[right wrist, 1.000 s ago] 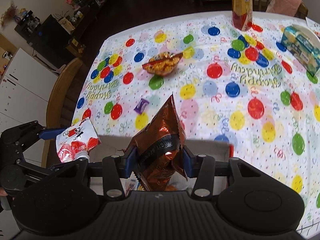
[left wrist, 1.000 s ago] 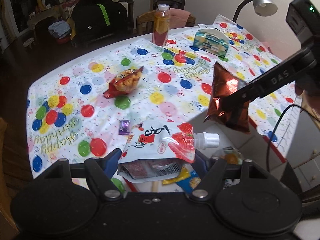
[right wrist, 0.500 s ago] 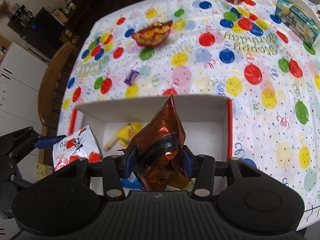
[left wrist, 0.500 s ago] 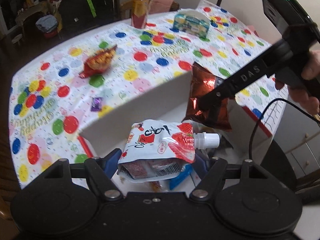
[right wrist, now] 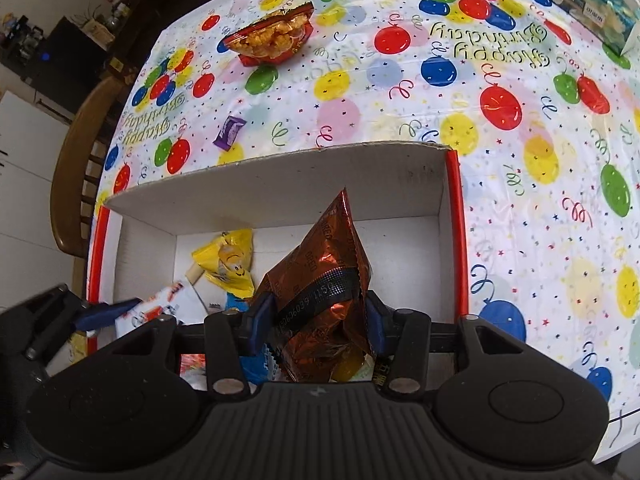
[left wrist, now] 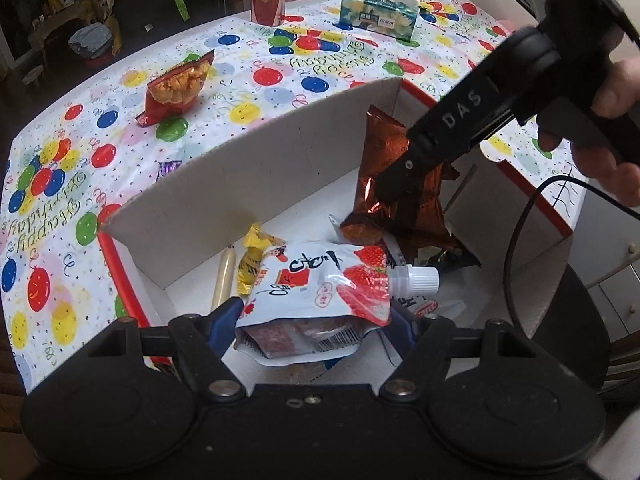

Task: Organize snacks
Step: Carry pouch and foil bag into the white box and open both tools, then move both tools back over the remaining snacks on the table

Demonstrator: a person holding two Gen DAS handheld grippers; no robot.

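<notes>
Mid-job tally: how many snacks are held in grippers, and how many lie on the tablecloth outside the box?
Held in grippers: 2 (white strawberry spout pouch in left gripper, copper foil bag in right gripper)
Loose on balloon tablecloth: 2 (red bag of orange puffs, small purple wrapped candy)
Total: 4

White strawberry pouch (left wrist: 320, 280) and copper foil bag (right wrist: 324, 280) held over box (right wrist: 280, 184).
</notes>
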